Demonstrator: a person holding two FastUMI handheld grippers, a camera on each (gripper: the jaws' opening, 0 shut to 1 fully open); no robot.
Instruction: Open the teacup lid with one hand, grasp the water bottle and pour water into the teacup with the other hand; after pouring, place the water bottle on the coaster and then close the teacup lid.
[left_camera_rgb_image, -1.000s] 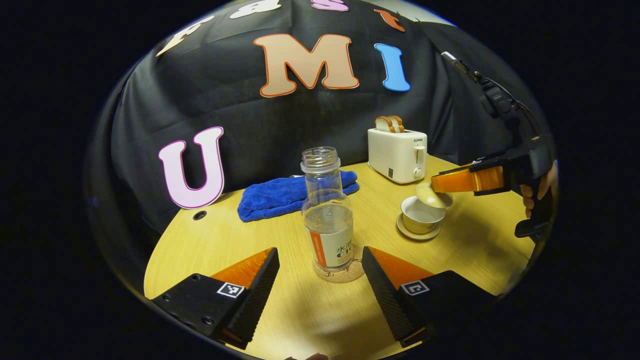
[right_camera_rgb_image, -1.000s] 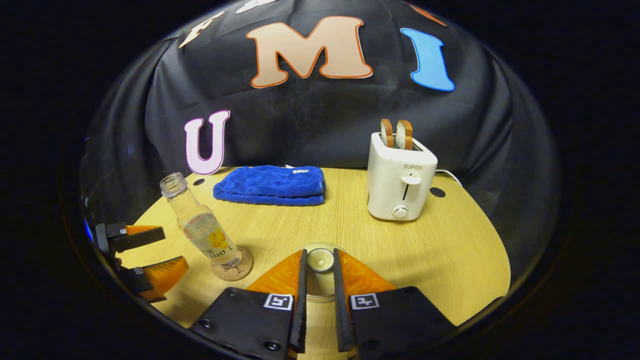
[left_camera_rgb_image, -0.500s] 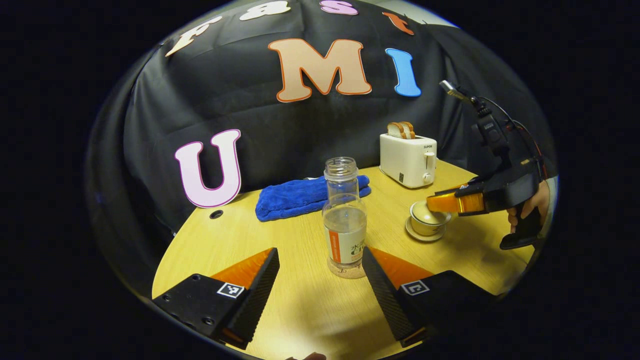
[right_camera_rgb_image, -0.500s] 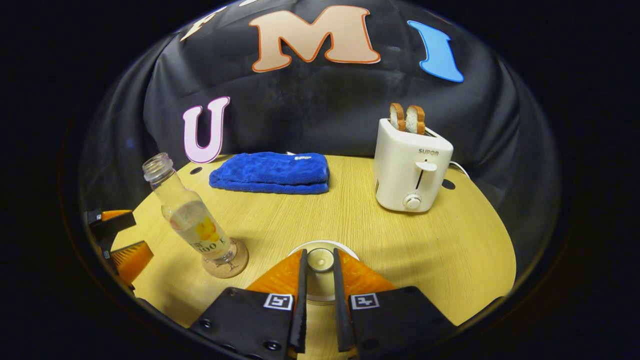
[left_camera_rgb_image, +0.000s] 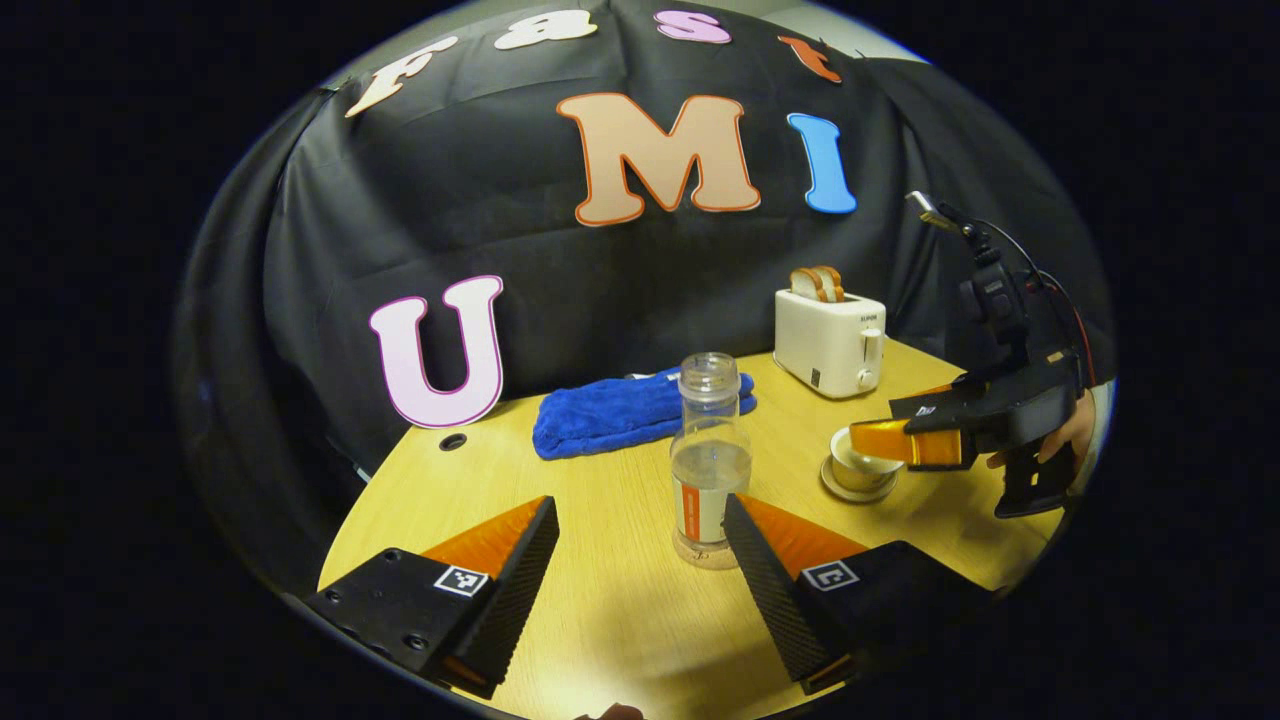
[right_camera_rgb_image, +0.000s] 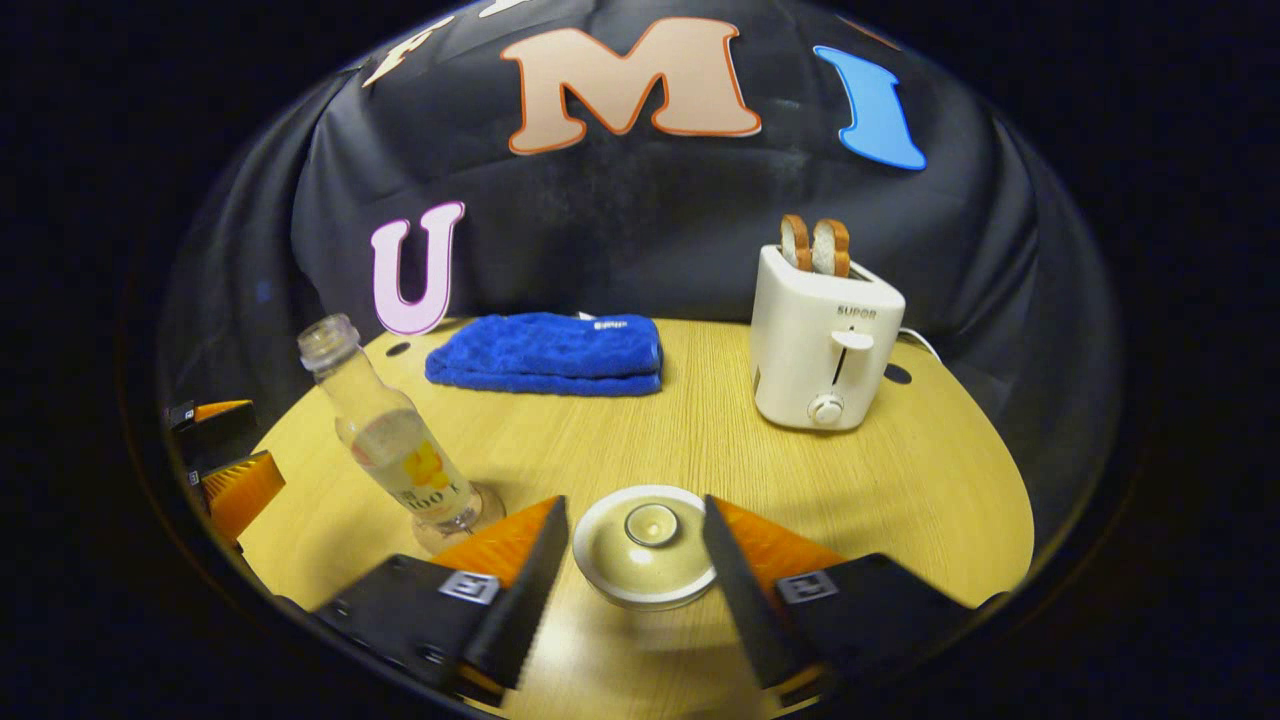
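The clear plastic water bottle (left_camera_rgb_image: 709, 455) stands mid-table (left_camera_rgb_image: 620, 620); the lidded ceramic teacup (right_camera_rgb_image: 645, 540) sits nearer the right edge, folded towel (right_camera_rgb_image: 545, 352) and toaster (right_camera_rgb_image: 825, 345) along the back edge.

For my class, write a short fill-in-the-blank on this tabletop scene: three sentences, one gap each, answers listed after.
1. The lid sits on the teacup, and the right gripper around it is ____.
2. Two slices of bread stand in the ____.
3. The folded towel at the back of the table is ____ in colour.
4. The water bottle has no ____ on its neck.

Missing words: open; toaster; blue; cap
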